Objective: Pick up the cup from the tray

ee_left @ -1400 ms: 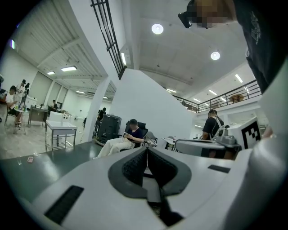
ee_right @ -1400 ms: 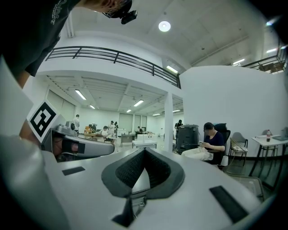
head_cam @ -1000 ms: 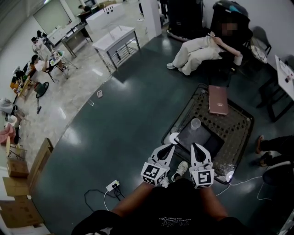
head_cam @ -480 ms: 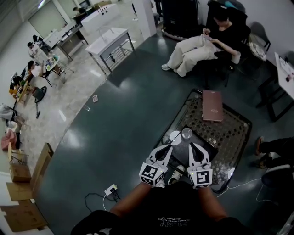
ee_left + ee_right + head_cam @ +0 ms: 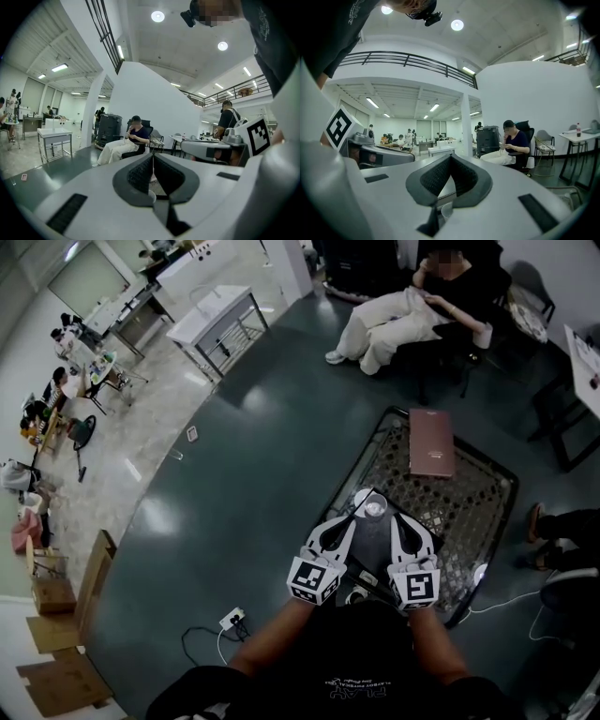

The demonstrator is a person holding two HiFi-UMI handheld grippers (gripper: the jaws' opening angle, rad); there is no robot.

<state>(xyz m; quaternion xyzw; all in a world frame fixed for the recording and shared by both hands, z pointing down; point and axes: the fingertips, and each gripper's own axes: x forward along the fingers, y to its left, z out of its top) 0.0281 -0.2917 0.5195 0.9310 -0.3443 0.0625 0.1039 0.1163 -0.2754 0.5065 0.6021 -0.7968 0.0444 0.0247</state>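
Both pairs of fingers are closed on nothing. The left gripper (image 5: 349, 524) and right gripper (image 5: 396, 521) hover side by side, each with its tips pressed together. Just ahead of the tips and between the two, the cup (image 5: 375, 508) stands upright on the dark tray (image 5: 373, 542), untouched. This looks like the approach step. Next, one pair of fingers would need to spread and straddle the cup's wall. Farther beyond the fingers, a book (image 5: 431, 442) lies on the tabletop (image 5: 478, 498).

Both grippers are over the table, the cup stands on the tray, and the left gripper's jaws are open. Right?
No: the left gripper is shut and empty, as the left gripper view shows. Otherwise correct: the cup stands on the tray, and the right gripper too is over the table.
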